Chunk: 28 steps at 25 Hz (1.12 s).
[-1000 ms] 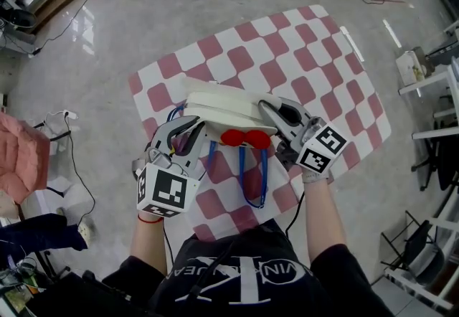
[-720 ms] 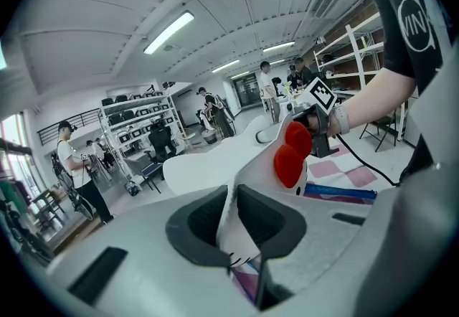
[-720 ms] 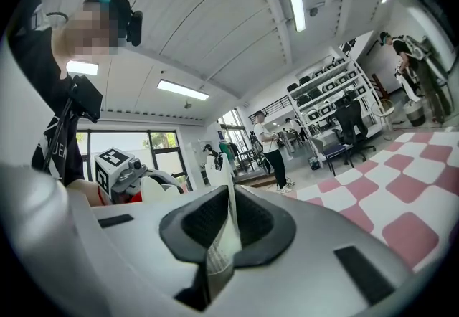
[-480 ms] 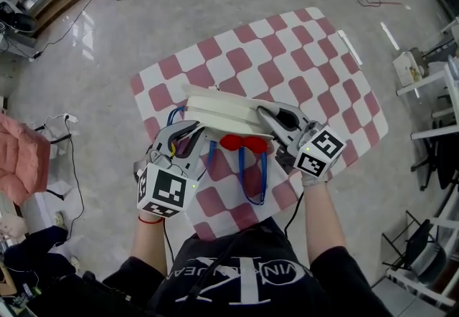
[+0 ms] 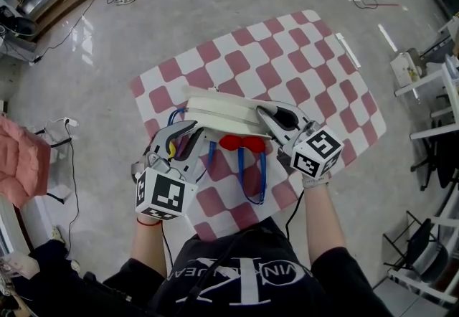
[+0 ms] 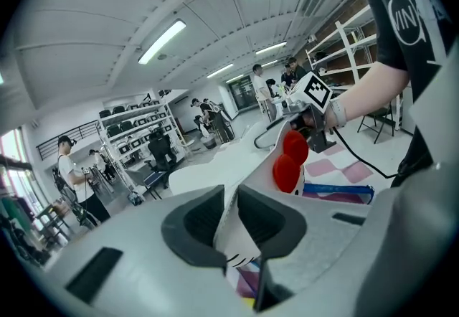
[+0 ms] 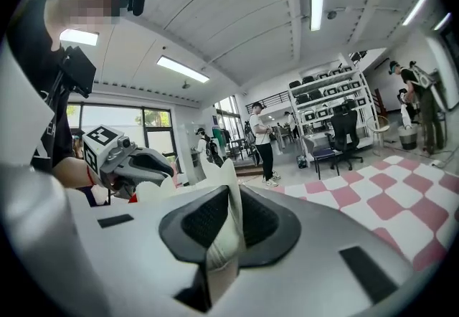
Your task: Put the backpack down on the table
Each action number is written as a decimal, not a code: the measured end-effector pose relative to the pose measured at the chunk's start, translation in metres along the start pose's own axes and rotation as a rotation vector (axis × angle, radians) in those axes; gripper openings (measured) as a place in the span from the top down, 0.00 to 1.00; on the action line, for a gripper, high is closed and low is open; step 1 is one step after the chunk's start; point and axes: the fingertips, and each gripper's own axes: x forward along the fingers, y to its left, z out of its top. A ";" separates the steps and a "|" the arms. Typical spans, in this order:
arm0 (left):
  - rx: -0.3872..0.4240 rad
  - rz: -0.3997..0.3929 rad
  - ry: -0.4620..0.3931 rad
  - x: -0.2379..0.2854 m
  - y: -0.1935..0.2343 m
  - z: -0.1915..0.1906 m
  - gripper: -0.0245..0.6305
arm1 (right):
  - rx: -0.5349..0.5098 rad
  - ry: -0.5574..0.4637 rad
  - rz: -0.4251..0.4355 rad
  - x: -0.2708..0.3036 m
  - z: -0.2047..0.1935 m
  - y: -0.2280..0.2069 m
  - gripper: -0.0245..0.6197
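A white backpack with a red bow and blue straps hangs between my two grippers above the red-and-white checked table. My left gripper is shut on the bag's left edge; the white fabric is pinched between its dark pads. My right gripper is shut on the right edge, with a white fabric fold clamped between its pads. The red bow shows past the left jaws. Whether the bag's bottom touches the cloth is hidden.
The checked table stretches away to the upper right. Grey floor surrounds it. A pink chair stands at the left, white shelving at the right. People and shelf racks stand in the background.
Both grippers and the backpack have barely moved; the right marker cube has turned slightly. The view has shifted a little upward.
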 end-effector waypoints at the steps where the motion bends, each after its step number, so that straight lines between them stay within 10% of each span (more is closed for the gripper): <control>1: 0.020 0.005 0.004 -0.001 0.000 0.002 0.89 | -0.007 0.005 -0.007 0.000 0.000 -0.001 0.93; 16: 0.235 -0.013 -0.056 -0.021 -0.019 0.027 0.89 | -0.068 0.043 -0.063 -0.001 0.002 -0.001 0.92; 28: 0.095 -0.053 -0.031 -0.016 -0.027 0.006 0.89 | -0.101 0.036 -0.099 -0.007 0.010 0.000 0.91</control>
